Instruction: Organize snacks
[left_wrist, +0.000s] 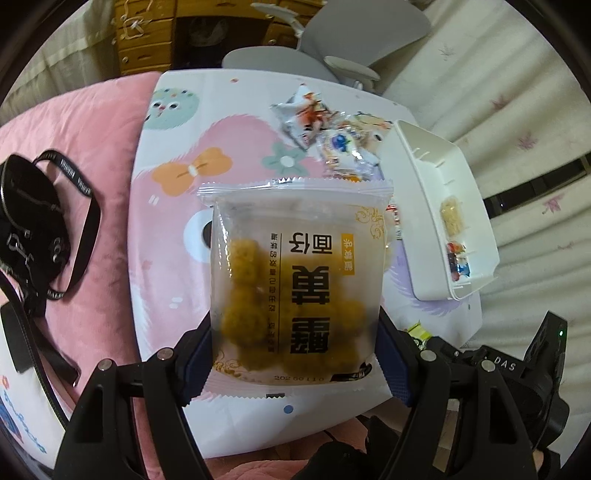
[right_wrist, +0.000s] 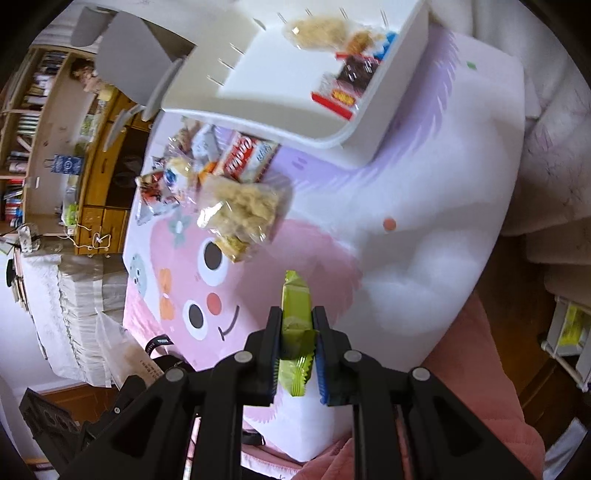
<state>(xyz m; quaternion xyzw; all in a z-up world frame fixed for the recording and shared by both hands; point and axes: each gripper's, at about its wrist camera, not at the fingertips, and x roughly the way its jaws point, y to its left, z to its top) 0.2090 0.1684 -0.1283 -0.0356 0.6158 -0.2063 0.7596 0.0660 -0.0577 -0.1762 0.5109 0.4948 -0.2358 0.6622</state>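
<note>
Left gripper (left_wrist: 295, 354) clamped wide on frosted snack bag (left_wrist: 295, 280). Right gripper (right_wrist: 297, 347) pinched nearly closed on green packet (right_wrist: 294, 314). White bin (right_wrist: 295, 110) beyond snack pile (right_wrist: 207, 173).

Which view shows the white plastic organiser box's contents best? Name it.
The right wrist view: it looks down into the white plastic organiser box, showing the snack packets inside. The left wrist view shows the box more side-on, its contents small.

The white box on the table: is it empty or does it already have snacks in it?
Partly filled. The white box holds a few wrapped snacks at one end; the rest is bare.
</note>
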